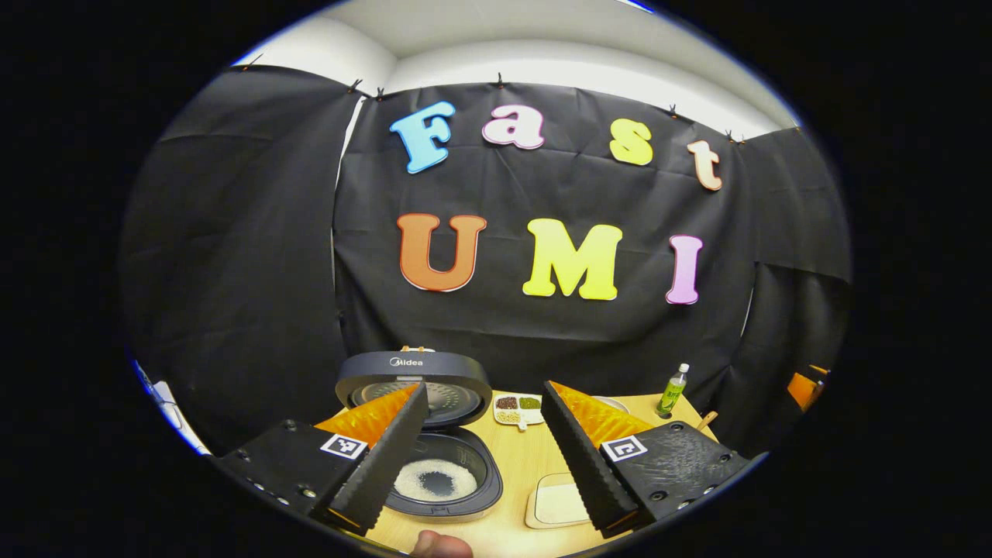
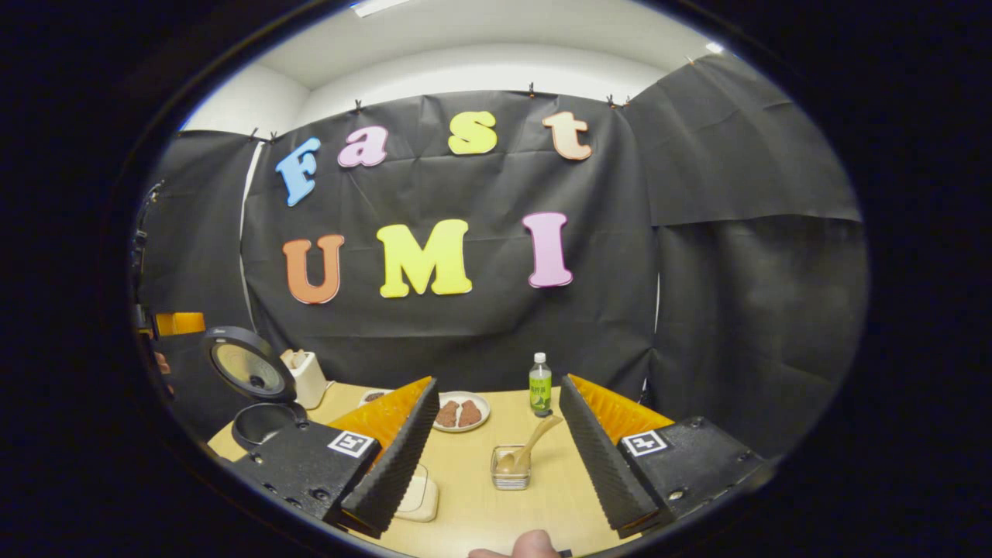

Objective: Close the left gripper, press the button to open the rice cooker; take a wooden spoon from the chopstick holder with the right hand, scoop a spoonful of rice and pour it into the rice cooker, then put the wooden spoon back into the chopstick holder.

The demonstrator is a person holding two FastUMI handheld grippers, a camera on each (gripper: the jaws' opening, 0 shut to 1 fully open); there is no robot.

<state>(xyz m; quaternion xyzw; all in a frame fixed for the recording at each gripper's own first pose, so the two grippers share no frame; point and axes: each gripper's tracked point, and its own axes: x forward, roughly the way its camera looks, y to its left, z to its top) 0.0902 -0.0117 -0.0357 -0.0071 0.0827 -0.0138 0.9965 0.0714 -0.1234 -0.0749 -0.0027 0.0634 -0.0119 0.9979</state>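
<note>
The dark rice cooker (image 1: 477, 465) stands with its lid (image 1: 411, 364) raised, and white rice (image 1: 422, 484) rings the bottom of the pot. My left gripper (image 1: 484, 387) is open just in front of it, with nothing between its fingers. In the right gripper view the cooker (image 2: 260, 422) is at the far left. A wooden spoon (image 2: 535, 446) rests bowl-down in a small clear container (image 2: 510, 473) on the table, its handle leaning up to the right. My right gripper (image 2: 499, 380) is open, short of the spoon.
A white holder (image 2: 308, 377) with wooden pieces stands behind the cooker. A divided dish of grains (image 1: 518, 409), a plate of brown pieces (image 2: 461, 412), a green bottle (image 2: 540, 385) and a cream tray (image 1: 559, 500) sit on the wooden table (image 2: 480, 511).
</note>
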